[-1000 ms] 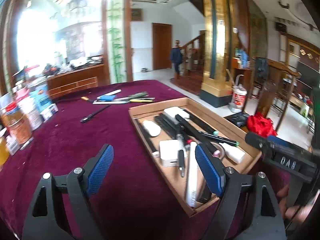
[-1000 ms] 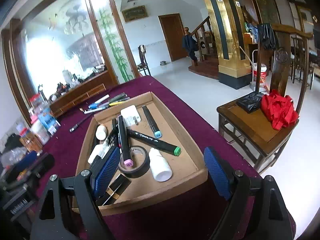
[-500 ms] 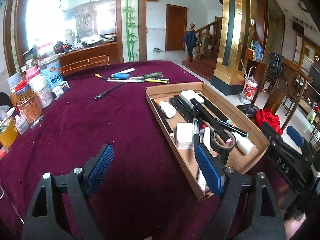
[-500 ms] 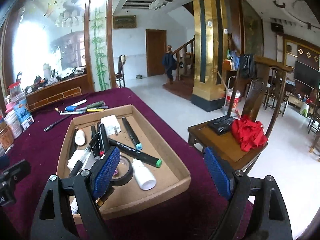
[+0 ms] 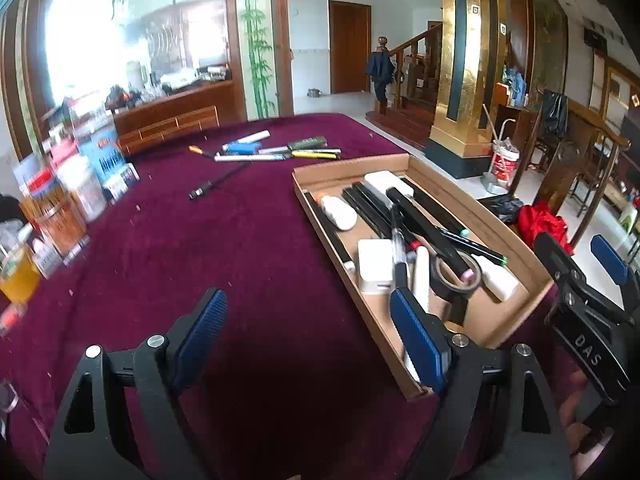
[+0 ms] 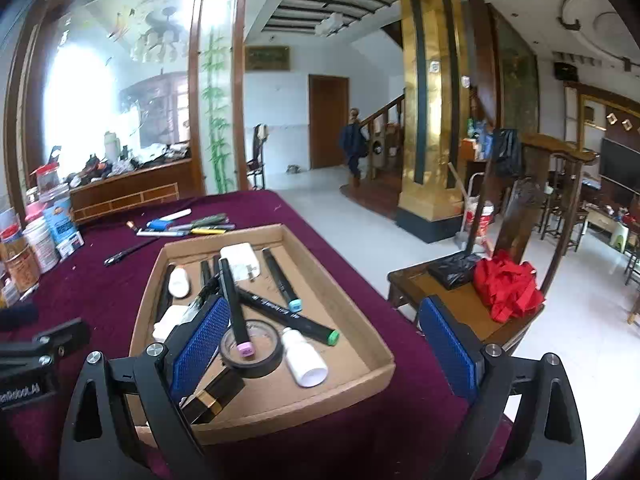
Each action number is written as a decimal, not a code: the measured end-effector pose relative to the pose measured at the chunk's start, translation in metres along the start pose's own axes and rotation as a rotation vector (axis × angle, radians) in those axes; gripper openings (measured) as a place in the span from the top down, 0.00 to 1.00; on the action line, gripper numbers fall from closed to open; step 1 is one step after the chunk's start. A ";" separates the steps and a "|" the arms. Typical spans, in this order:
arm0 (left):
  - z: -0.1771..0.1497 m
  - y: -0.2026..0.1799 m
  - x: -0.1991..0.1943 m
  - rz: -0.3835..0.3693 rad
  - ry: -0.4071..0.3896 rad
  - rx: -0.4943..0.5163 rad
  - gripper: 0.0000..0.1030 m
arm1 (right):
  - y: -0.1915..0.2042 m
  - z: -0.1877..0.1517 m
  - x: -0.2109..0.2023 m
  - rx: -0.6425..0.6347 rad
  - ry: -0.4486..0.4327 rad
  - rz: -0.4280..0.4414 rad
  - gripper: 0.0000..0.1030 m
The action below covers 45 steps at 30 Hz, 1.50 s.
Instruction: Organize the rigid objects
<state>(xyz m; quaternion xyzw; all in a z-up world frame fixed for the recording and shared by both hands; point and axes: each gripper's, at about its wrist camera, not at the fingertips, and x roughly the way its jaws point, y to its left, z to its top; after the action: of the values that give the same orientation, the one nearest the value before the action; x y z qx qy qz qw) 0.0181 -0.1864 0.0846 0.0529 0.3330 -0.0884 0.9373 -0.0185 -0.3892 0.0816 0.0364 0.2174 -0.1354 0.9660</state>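
Two grippers: both w/ jaws apart, nothing clamped.
Left gripper (image 5: 308,336): spread over bare cloth; box just right of its right jaw.
Right gripper (image 6: 324,344): jaws just been widening, nothing between pads; left pad over box's near-left corner.
Cardboard box (image 6: 360,308): ahead of right jaws; markers, tape roll (image 6: 251,349), white bottle (image 6: 304,358) inside.
Loose pens (image 5: 276,150): far ahead, prob. 5–6, blurry.
Table (image 5: 200,248): maroon cloth.

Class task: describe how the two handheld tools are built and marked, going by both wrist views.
Each tool, left tool and right tool, has black triangular-framed fingers with silver screws and blue textured pads. The right one's body shows white "DAS" lettering.
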 end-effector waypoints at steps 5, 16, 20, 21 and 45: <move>0.001 -0.006 0.009 -0.054 0.034 0.038 0.19 | 0.008 0.000 0.004 -0.028 0.013 0.018 0.09; -0.001 -0.015 0.018 0.045 0.011 0.085 0.19 | 0.012 -0.001 0.014 -0.053 0.078 0.020 0.08; -0.002 -0.014 0.020 0.030 0.027 0.090 0.19 | 0.017 -0.001 0.011 -0.079 0.053 0.002 0.07; -0.002 -0.013 0.020 0.023 0.030 0.087 0.19 | 0.019 -0.001 0.009 -0.087 0.044 -0.002 0.07; -0.005 -0.010 0.028 0.008 0.066 0.092 0.19 | 0.031 0.003 0.015 -0.124 0.031 -0.017 0.02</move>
<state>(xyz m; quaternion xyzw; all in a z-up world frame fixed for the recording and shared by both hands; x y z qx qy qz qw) 0.0348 -0.1995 0.0627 0.0999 0.3591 -0.0981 0.9227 0.0043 -0.3630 0.0779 -0.0233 0.2406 -0.1290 0.9617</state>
